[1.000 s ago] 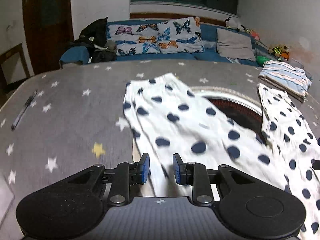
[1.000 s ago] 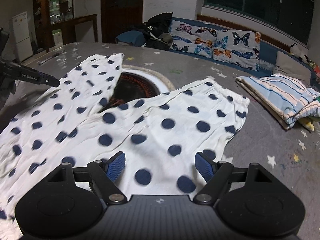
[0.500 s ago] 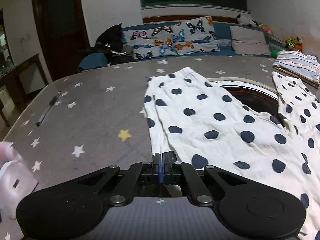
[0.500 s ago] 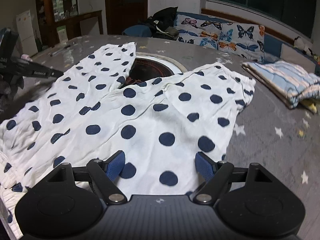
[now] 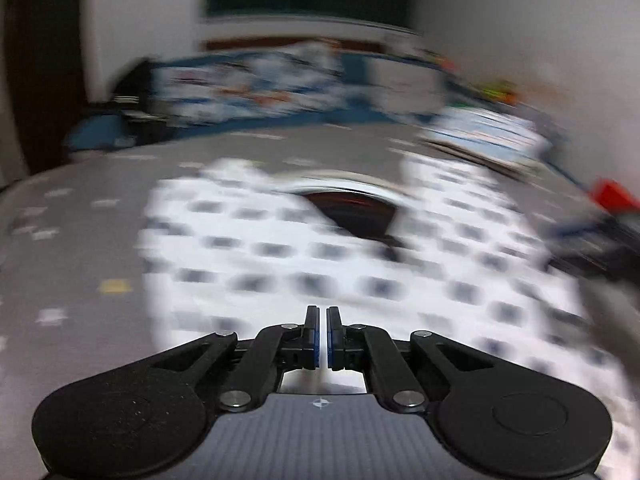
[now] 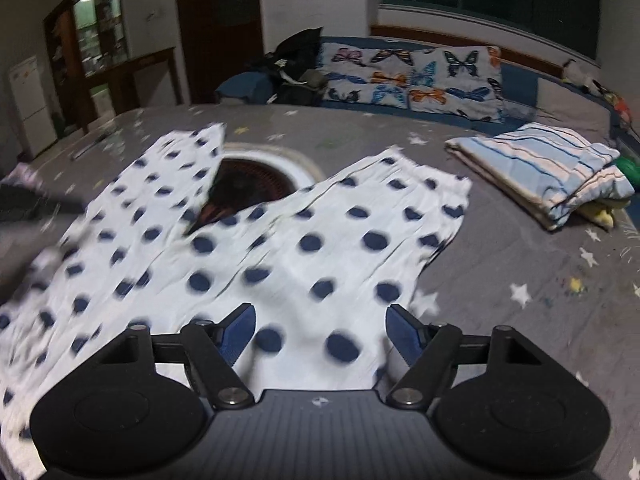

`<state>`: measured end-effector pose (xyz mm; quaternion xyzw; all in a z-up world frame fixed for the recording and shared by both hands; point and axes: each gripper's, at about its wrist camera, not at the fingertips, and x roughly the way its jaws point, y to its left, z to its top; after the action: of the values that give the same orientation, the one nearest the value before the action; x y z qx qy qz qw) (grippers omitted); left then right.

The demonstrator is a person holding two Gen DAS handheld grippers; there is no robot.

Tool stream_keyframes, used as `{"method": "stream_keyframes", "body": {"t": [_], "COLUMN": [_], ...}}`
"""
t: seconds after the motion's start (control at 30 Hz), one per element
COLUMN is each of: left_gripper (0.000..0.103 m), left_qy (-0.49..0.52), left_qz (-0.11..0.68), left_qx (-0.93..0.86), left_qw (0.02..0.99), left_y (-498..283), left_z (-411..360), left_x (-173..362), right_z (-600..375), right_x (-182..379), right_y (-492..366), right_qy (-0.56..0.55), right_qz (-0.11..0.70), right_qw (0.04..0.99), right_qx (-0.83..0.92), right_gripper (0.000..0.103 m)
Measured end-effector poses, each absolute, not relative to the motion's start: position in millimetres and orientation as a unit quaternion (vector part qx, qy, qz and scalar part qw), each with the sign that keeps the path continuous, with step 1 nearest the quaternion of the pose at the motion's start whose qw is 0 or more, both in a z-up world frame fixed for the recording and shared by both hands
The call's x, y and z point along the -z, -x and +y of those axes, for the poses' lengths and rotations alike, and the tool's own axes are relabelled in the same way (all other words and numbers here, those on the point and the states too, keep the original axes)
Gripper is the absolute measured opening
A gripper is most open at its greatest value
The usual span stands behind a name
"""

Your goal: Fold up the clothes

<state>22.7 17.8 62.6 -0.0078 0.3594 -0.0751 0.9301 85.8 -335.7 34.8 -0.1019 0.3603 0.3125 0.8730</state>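
The left claw point(image 5: 323, 334) pinched the dotted cloth point(image 6: 280, 248) on the starred grey table point(image 6: 520, 264) below a butterfly sofa point(image 6: 412, 76), while the right claw point(image 6: 320, 334) gaped.

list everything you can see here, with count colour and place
polka-dot garment: 1, white with navy dots, spread on table
table: 1, grey with stars
round inset: 1, dark red, table centre, partly covered
folded striped cloth: 1, blue and white, table's far right
butterfly cushions: white, sofa behind
pen: 1, dark, table's far left
left gripper: nearly closed at garment edge, blurred
right gripper: open over garment
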Motion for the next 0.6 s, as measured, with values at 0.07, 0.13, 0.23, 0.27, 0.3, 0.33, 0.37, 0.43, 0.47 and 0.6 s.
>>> {"method": "stream_keyframes", "body": {"t": [0.07,0.13,0.23,0.27,0.3,0.33,0.37,0.43,0.47,0.6], "left_gripper": [0.004,0.004,0.004,0.004,0.004,0.004,0.004,0.003,0.003,0.002], "left_qy": [0.006,0.008,0.011,0.010,0.009,0.010,0.012,0.012,0.010,0.014], "left_qz": [0.369,0.378,0.393,0.396,0.398,0.401,0.407,0.418,0.424,0.431], "left_qx": [0.142,0.208,0.273,0.286,0.299,0.313,0.327,0.348,0.357,0.391], "left_qw": [0.919,0.902,0.878,0.873,0.868,0.861,0.853,0.839,0.832,0.813], "left_y": [-20,-17,-14,-14,-15,-15,-15,-14,-12,-4], "left_z": [-13,-43,-84,-93,-103,-111,-117,-126,-129,-134], "left_x": [-62,-60,-52,-50,-47,-44,-40,-32,-29,-21], "right_z": [-334,-329,-319,-316,-313,-311,-309,-308,-309,-311], "right_x": [-37,-35,-29,-27,-25,-22,-19,-13,-11,-7], "right_y": [-100,-114,-136,-142,-146,-152,-158,-167,-171,-188], "right_qy": [0.097,0.097,0.106,0.111,0.116,0.121,0.125,0.131,0.132,0.121], "right_qz": [0.359,0.360,0.367,0.368,0.369,0.371,0.373,0.377,0.377,0.376], "right_qw": [0.875,0.876,0.874,0.873,0.873,0.872,0.871,0.869,0.869,0.873], "right_qx": [-0.309,-0.305,-0.301,-0.300,-0.299,-0.297,-0.295,-0.292,-0.292,-0.285], "right_gripper": [0.071,0.068,0.065,0.065,0.065,0.064,0.064,0.063,0.063,0.063]}}
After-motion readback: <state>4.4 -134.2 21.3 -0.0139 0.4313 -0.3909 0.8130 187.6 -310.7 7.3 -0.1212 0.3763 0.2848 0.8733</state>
